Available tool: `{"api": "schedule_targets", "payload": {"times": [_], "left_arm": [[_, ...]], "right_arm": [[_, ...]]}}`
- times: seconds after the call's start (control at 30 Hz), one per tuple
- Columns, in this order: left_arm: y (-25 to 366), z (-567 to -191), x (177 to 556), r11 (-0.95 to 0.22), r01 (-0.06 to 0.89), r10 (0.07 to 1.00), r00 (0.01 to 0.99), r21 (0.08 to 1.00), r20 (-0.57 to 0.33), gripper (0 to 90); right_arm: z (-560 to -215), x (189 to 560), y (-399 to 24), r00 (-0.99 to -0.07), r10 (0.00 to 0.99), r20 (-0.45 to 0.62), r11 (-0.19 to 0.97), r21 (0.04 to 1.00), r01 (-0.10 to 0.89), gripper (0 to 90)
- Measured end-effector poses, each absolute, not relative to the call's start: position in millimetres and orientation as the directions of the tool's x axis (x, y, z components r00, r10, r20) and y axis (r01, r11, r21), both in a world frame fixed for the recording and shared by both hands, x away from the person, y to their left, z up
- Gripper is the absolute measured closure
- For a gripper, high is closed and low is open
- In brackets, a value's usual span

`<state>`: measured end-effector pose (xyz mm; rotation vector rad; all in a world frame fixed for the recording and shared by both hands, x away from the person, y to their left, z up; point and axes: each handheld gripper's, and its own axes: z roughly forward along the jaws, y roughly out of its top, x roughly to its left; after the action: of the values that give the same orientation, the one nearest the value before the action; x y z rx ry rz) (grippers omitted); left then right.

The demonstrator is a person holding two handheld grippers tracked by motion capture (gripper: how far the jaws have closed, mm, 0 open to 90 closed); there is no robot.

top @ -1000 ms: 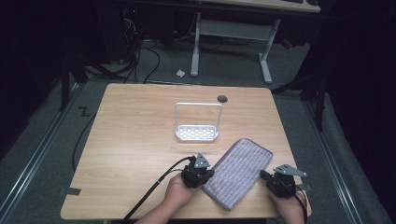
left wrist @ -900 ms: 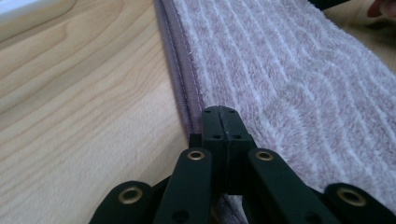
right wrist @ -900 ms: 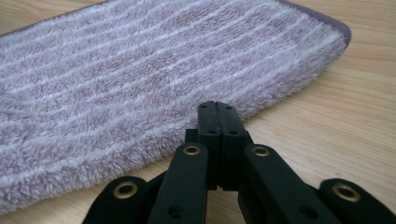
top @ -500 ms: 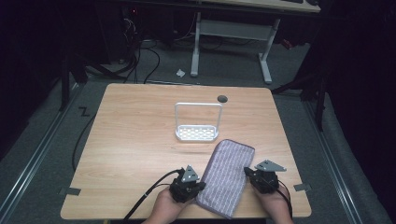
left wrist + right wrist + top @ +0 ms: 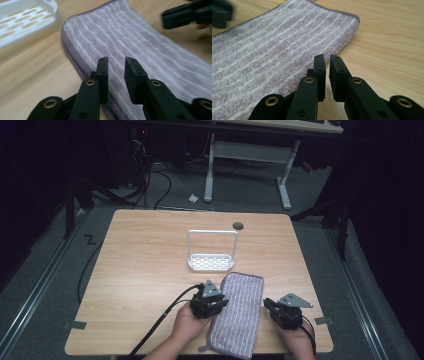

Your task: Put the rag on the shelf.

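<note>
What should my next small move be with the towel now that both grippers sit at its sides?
Probably back both grippers off. The left gripper and right gripper have just been opening, with nothing between their jaws. The folded purple towel lies flat on the table, squared up in front of the white rack, so it looks placed.

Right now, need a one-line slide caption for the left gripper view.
Left gripper, jaws just opening and empty, over the long edge of a striped purple towel beside a white slotted rack.
</note>
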<state>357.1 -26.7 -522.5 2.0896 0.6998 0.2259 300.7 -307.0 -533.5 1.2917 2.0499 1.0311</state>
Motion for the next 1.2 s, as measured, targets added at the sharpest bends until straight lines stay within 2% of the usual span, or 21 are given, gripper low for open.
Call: {"api": "schedule_targets", "payload": {"times": [0.07, 0.17, 0.27, 0.43, 0.5, 0.53, 0.63, 0.77, 0.87, 1.03, 1.07, 1.13, 1.2], "left_arm": [[-38, -526, 368, -0.477, 0.393, 0.558, 0.826, 0.786, -0.075, 74.8], [-45, -536, 368, -0.529, 0.377, 0.536, 0.843, 0.760, -0.045, 80.8], [-30, -537, 356, -0.518, 0.395, 0.522, 0.848, 0.759, -0.085, 81.1], [-4, -537, 337, -0.523, 0.396, 0.520, 0.850, 0.754, -0.086, 81.0], [8, -538, 331, -0.509, 0.410, 0.522, 0.846, 0.757, -0.108, 80.7], [20, -540, 326, -0.478, 0.433, 0.519, 0.841, 0.764, -0.151, 79.5], [29, -542, 323, -0.448, 0.457, 0.524, 0.831, 0.768, -0.189, 78.8], [34, -540, 323, -0.468, 0.463, 0.523, 0.832, 0.752, -0.187, 78.1], [39, -538, 321, -0.472, 0.480, 0.511, 0.832, 0.740, -0.213, 74.2], [43, -536, 322, -0.459, 0.484, 0.513, 0.829, 0.745, -0.223, 68.8], [46, -531, 326, -0.432, 0.461, 0.534, 0.823, 0.775, -0.192, 64.1], [47, -529, 331, -0.408, 0.460, 0.553, 0.812, 0.788, -0.188, 62.3], [48, -527, 346, -0.368, 0.465, 0.628, 0.763, 0.805, -0.154, 57.2]], "right_arm": [[-534, 300, -308, -0.421, 0.907, -0.022, 0.262, 0.811, 0.523, 83.7], [-535, 298, -314, -0.413, 0.911, -0.012, 0.250, 0.812, 0.528, 83.7], [-537, 296, -318, -0.413, 0.911, -0.006, 0.247, 0.809, 0.533, 83.7], [-538, 293, -320, -0.419, 0.908, 0.004, 0.242, 0.811, 0.532, 83.7], [-537, 292, -316, -0.435, 0.901, -0.007, 0.258, 0.813, 0.522, 83.6], [-536, 291, -308, -0.451, 0.892, -0.013, 0.269, 0.818, 0.508, 83.4], [-535, 292, -296, -0.478, 0.878, -0.017, 0.285, 0.821, 0.495, 81.7], [-531, 300, -264, -0.537, 0.844, 0.002, 0.307, 0.819, 0.485, 78.6], [-533, 312, -237, -0.582, 0.813, 0.000, 0.339, 0.813, 0.474, 75.8], [-538, 321, -221, -0.610, 0.792, -0.015, 0.389, 0.783, 0.486, 75.9], [-540, 319, -218, -0.616, 0.787, -0.035, 0.410, 0.776, 0.480, 75.9], [-541, 317, -219, -0.622, 0.783, -0.022, 0.408, 0.773, 0.486, 75.7], [-541, 315, -220, -0.624, 0.781, -0.015, 0.406, 0.773, 0.488, 75.7]]}}
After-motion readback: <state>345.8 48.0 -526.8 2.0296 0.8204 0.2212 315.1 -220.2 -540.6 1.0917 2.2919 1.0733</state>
